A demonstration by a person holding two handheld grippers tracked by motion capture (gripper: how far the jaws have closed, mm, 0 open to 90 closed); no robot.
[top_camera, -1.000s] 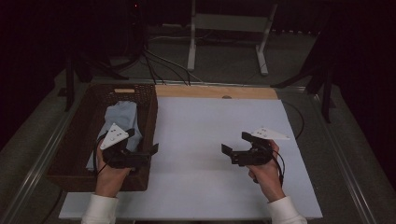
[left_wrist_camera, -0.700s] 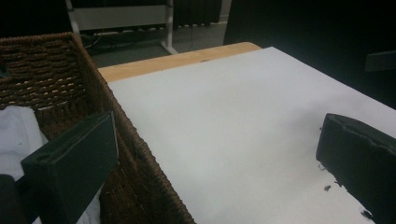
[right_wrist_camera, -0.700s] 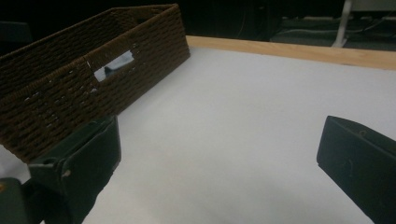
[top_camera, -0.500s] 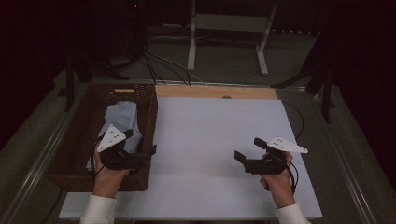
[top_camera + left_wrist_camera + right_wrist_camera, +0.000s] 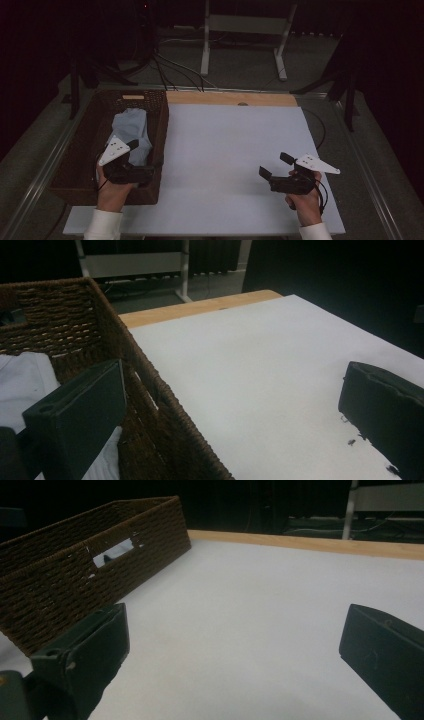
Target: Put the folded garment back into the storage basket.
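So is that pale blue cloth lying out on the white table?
No, the pale blue cloth lies inside the woven basket at the table's left, beside the left gripper.

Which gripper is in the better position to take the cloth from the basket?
Probably the left gripper: it hangs open over the basket rim, beside the pale blue cloth. The right gripper, also open, is far across the white table.

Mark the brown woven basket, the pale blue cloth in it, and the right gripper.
brown woven basket [image 5: 161, 117]: high view, right wall's rim.
pale blue cloth [image 5: 131, 125]: high view, bunched middle.
right gripper [image 5: 275, 166]: high view, between its open jaw tips.
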